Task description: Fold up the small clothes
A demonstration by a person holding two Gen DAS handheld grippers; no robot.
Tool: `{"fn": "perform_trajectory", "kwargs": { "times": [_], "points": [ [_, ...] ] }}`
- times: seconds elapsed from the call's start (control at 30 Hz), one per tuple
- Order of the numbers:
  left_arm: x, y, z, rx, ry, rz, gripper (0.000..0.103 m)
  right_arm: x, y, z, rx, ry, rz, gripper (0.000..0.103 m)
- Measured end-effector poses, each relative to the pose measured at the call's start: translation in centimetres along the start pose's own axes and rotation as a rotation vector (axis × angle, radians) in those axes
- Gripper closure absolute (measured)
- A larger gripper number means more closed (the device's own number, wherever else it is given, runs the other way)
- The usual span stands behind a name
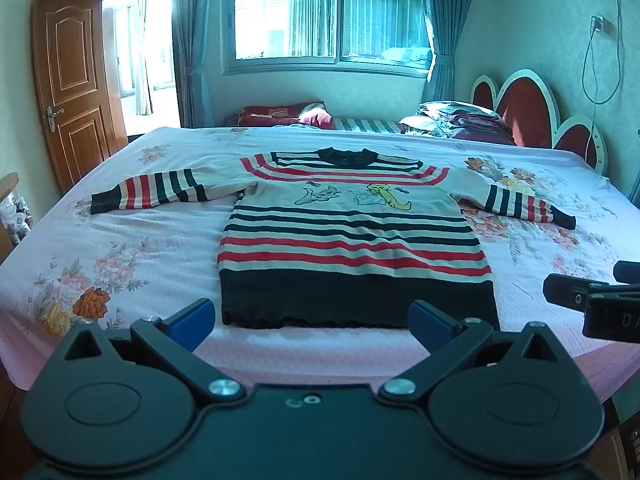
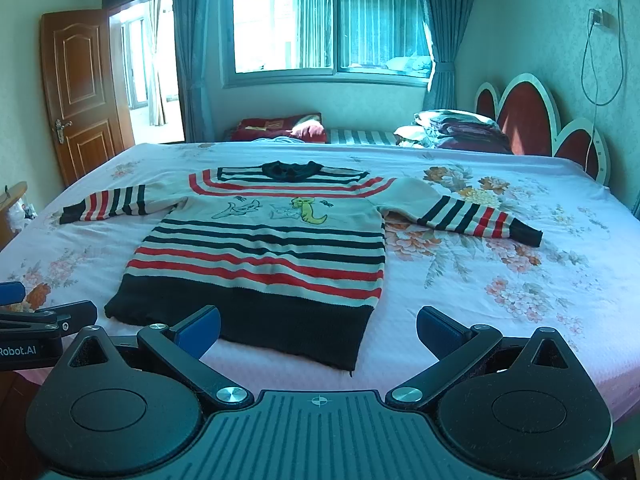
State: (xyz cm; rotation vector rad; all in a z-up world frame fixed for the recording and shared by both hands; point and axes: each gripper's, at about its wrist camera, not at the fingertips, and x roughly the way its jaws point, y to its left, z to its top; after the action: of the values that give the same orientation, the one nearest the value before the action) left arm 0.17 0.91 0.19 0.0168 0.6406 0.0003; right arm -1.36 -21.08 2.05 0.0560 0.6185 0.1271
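Striped knit sweater lies flat, front up, on the floral bedsheet, sleeves spread to both sides, dark collar pointing toward the window, dark hem band nearest us. No fold made yet, by the look of it.

Handling, our estimate: soft, limp knit, light for its size. It will drape and sag from any pinch point and will not hold a crease unaided. The ribbed hem and cuffs look thicker and should give the pads the surest bite. The knit is likely to cling somewhat to the textured sheet, so dragging may bunch it; lift, then lay over.

Grasp points we propose: the left cuff and right cuff for bringing the sleeves across the body, then the two hem corners for the lengthwise fold.

Left gripper: jaws spread wide, holding nothing, hovering just short of the hem, which spans the gap between its blue pads.

Right gripper: likewise spread and empty, just short of the hem's right corner, which falls between its fingers. The right cuff sits well beyond it, toward the headboard.
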Motion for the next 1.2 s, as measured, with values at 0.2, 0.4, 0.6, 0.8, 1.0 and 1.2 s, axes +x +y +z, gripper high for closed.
{"fn": "perform_trajectory", "kwargs": {
  "times": [0.2,0.4,0.6,0.8,1.0,1.2],
  "points": [
    [-0.07,-0.10,-0.04,-0.001,0.000,0.001,0.000,-0.05,-0.05,-0.07,0.004,0.002,0.004,0.000],
    [0.06,-0.03,-0.14,-0.005,0.001,0.005,0.000,-0.05,0.08,-0.16,0.003,0.003,0.005,0.000],
    [0.11,0.06,-0.22,-0.006,0.002,0.006,0.000,0.03,0.31,-0.20,0.004,0.005,0.004,0.000],
    [0.23,0.16,-0.44,-0.008,0.005,0.006,0.000,0.27,0.16,-0.31,0.003,0.010,0.006,0.000],
    [0.32,0.11,-0.50,-0.008,0.007,0.006,0.000,0.31,0.12,-0.48,0.003,0.015,0.006,0.000],
    [0.42,0.04,-0.61,-0.010,0.010,0.006,0.000,0.35,0.06,-0.51,0.005,0.017,0.008,0.000]
  ]
}}
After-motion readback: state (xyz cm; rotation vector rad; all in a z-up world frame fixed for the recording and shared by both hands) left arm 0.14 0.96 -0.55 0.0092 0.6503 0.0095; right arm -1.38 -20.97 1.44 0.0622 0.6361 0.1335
